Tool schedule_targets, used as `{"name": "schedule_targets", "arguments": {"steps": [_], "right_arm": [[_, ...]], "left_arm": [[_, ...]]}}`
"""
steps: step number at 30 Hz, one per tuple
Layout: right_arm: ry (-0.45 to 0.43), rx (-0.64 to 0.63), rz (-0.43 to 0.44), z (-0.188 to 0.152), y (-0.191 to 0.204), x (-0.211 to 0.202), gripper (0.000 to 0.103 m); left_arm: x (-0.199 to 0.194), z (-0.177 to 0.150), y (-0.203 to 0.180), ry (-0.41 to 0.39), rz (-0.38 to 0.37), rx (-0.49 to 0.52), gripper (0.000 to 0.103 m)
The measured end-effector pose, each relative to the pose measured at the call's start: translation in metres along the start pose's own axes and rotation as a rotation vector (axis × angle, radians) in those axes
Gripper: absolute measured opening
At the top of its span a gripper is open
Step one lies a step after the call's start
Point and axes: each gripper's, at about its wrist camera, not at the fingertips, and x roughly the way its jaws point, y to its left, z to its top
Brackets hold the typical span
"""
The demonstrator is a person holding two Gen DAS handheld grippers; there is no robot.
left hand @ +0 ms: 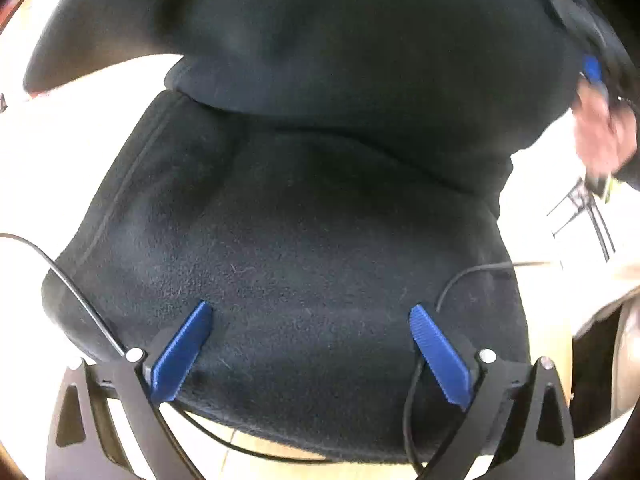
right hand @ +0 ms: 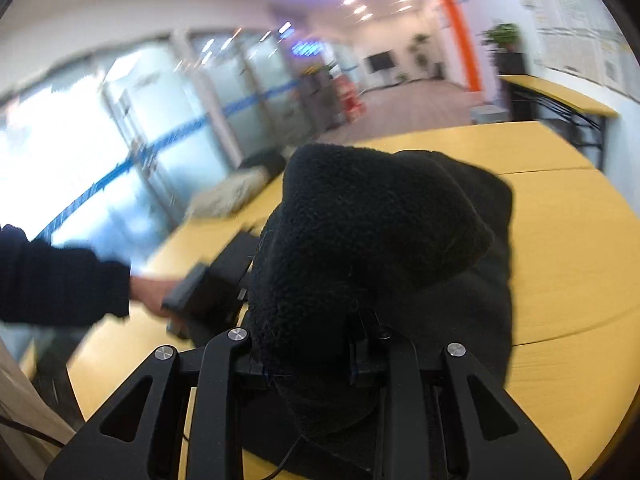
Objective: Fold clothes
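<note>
A black fleece garment (left hand: 304, 216) lies on the table and fills the left wrist view. My left gripper (left hand: 310, 316) is open, its blue fingers (left hand: 182, 354) spread wide just above the fleece near its front edge, holding nothing. In the right wrist view my right gripper (right hand: 310, 356) is shut on a bunched fold of the same black fleece (right hand: 360, 240), lifted above the yellow table (right hand: 568, 248). Its fingertips are hidden by the cloth. The right gripper also shows blurred at the right edge of the left wrist view (left hand: 592, 70).
The person's left hand and dark sleeve (right hand: 60, 276) hold the left gripper body (right hand: 216, 280). A pale fuzzy garment (right hand: 232, 196) lies at the table's far left. A second table (right hand: 560, 92) and black frame stand at the back right.
</note>
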Motion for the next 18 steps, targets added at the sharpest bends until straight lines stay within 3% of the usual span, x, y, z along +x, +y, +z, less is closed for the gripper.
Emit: {"name": "schedule_targets", "arguments": {"steps": [3,5,9,11,15,18], "right_arm": [[0.108,-0.079,0.038,-0.021,0.013,0.025,0.024],[0.134,-0.124,0.063,-0.027,0.020,0.028,0.024],[0.154,-0.244,0.098,-0.035,0.032,0.039,0.024],[0.161,-0.292,0.106,-0.042,0.036,0.045,0.024],[0.170,-0.393,0.126,-0.065,0.051,0.056,0.025],[0.180,-0.473,0.144,-0.085,0.065,0.063,0.026]], "left_arm": [[-0.019,-0.010,-0.003,-0.014,0.016,-0.014,0.100],[-0.045,-0.022,-0.008,-0.009,0.047,-0.006,0.099],[-0.146,-0.063,-0.006,-0.048,0.165,-0.129,0.099],[-0.215,-0.075,0.005,-0.094,0.253,-0.255,0.099],[-0.373,-0.056,0.038,-0.225,0.482,-0.433,0.099],[-0.463,-0.023,0.004,-0.302,0.729,-0.489,0.099]]}}
